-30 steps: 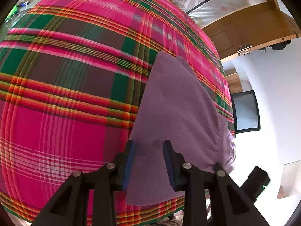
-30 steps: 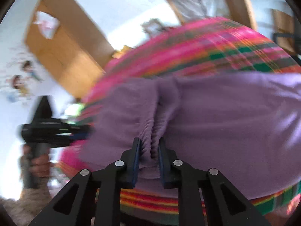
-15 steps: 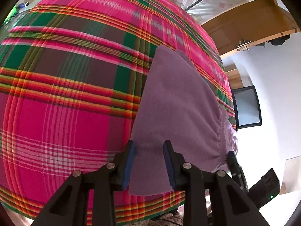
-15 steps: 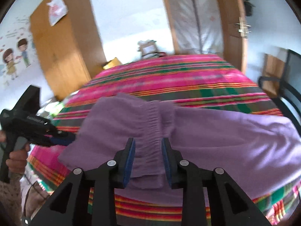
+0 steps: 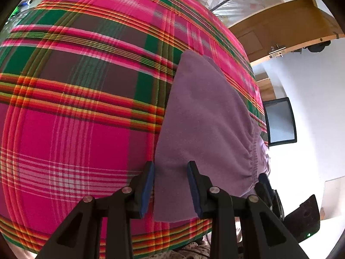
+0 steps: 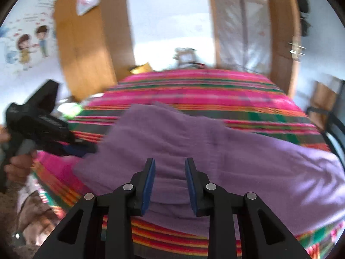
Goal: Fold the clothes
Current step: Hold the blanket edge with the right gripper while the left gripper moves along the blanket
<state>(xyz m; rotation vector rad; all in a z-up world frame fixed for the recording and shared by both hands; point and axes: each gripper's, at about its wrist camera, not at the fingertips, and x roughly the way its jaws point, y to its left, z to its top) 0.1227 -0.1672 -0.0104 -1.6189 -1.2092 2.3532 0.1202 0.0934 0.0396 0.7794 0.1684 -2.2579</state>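
Basically: purple garment flat on bed, both tools released

Purple garment (image 5: 207, 116) lies folded over on the plaid bed (image 5: 75, 108), near its front edge, elastic waistband (image 5: 252, 157) gathered toward the right side. Left tool (image 5: 170, 185) hangs with jaws apart over the garment's near left edge, gripping nothing. Right tool (image 6: 170, 185) likewise spread, fabric below it, not pinched. Judgement: scene fits either a fold just laid down or a fresh grab coming. To fold well: take both layers at an edge together, keep the two tools level, lay cloth down smooth so the waistband doesn't bunch.
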